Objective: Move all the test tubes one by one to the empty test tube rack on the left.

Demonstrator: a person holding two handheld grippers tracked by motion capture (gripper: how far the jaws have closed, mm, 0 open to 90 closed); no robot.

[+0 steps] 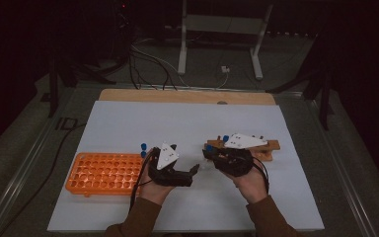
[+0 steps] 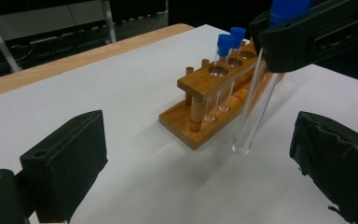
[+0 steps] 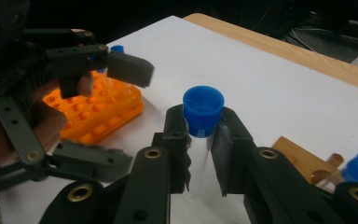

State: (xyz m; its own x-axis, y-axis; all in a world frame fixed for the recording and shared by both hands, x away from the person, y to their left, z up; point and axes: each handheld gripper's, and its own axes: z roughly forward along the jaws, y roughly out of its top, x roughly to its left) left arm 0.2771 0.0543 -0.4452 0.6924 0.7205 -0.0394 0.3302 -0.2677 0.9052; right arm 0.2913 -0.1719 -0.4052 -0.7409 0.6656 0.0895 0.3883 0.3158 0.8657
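My right gripper (image 3: 200, 154) is shut on a clear test tube (image 3: 200, 163) just under its blue cap (image 3: 203, 109). In the left gripper view that tube (image 2: 256, 107) hangs nearly upright above the white mat, its rounded bottom clear of the surface, in front of a wooden rack (image 2: 200, 126). Two more blue-capped tubes (image 2: 223, 44) stand in that rack. My left gripper (image 2: 200, 163) is open, with its black pads on either side of the hanging tube and apart from it. From above, the left gripper (image 1: 190, 165) points right toward the right gripper (image 1: 208, 157).
An orange many-holed tube rack (image 1: 103, 173) lies at the mat's left, with blue-capped tubes (image 1: 143, 147) at its right end. The wooden rack (image 1: 264, 146) sits right of centre. A wooden board edge (image 1: 187, 96) runs behind the white mat (image 1: 187, 123). Cables and a stand lie on the floor beyond.
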